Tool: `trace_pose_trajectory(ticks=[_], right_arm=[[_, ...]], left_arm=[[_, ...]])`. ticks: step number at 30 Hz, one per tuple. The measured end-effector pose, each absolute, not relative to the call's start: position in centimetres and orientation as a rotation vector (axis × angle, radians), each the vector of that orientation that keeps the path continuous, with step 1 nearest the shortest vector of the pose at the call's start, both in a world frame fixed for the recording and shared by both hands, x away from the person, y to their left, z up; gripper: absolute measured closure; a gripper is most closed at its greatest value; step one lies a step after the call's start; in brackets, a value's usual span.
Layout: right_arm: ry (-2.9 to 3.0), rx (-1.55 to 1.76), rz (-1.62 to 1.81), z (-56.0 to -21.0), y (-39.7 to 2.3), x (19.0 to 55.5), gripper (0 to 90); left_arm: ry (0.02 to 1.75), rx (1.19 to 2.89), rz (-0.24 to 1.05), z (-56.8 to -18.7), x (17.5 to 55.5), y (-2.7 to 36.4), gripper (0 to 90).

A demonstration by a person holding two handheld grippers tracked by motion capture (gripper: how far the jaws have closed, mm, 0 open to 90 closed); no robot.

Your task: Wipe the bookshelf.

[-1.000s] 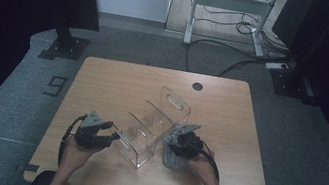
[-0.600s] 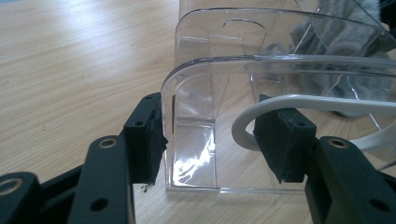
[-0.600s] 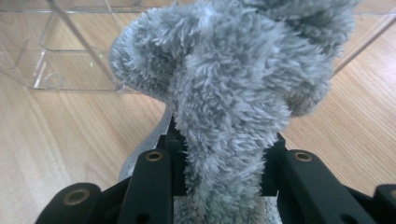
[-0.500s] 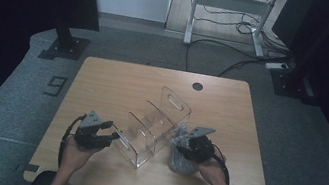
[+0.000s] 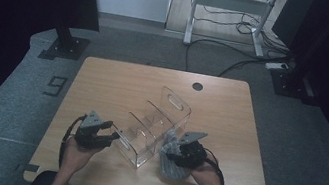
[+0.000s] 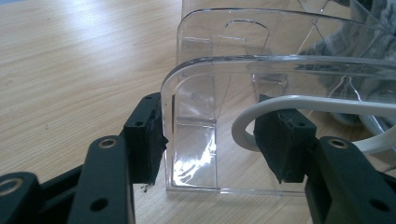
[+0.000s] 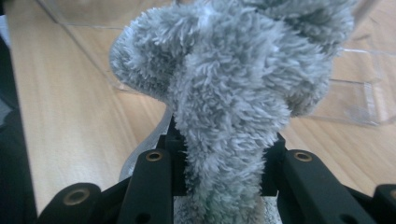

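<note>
Right tool [image 7: 224, 163] clamps grey fluffy cloth [image 7: 233, 88] — left tool [image 6: 210, 140] gapes wide around clear organizer's [image 6: 280, 74] end wall.

Your clear acrylic divider rack [image 5: 156, 129] stood upright at the table's center, slanting toward 1 o'clock, while your fluffy grey cloth [image 7: 233, 93] bunched at its 4 o'clock side.

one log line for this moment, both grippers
left gripper: open, jaws straddling clear organizer end wall | right gripper: shut on grey cloth beside organizer | surface: wooden table
</note>
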State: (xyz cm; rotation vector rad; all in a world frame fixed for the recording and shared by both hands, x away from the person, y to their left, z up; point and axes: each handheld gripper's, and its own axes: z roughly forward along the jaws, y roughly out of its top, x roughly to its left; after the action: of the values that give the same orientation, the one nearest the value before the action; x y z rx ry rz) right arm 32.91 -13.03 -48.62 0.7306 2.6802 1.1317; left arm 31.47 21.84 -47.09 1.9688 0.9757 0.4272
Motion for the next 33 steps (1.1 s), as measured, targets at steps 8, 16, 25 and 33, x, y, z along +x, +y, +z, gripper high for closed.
trace_pose_trajectory(ticks=[8,16,25,33], right_arm=[[2.706,0.671,1.167,-48.9,-10.4,32.8,65.5],[2.692,0.668,1.14,-49.1,-9.3,32.9,66.7],[2.691,0.673,1.069,-50.3,-8.4,33.4,67.6],[2.723,0.691,1.005,-52.0,-7.9,33.9,67.6]], left_arm=[[0.973,1.975,0.426,-47.0,31.4,21.7,44.2],[0.98,1.981,0.431,-47.0,31.5,21.5,44.4],[0.996,1.972,0.441,-47.0,31.6,21.5,44.4],[1.005,1.966,0.44,-47.0,31.6,21.6,44.3]])
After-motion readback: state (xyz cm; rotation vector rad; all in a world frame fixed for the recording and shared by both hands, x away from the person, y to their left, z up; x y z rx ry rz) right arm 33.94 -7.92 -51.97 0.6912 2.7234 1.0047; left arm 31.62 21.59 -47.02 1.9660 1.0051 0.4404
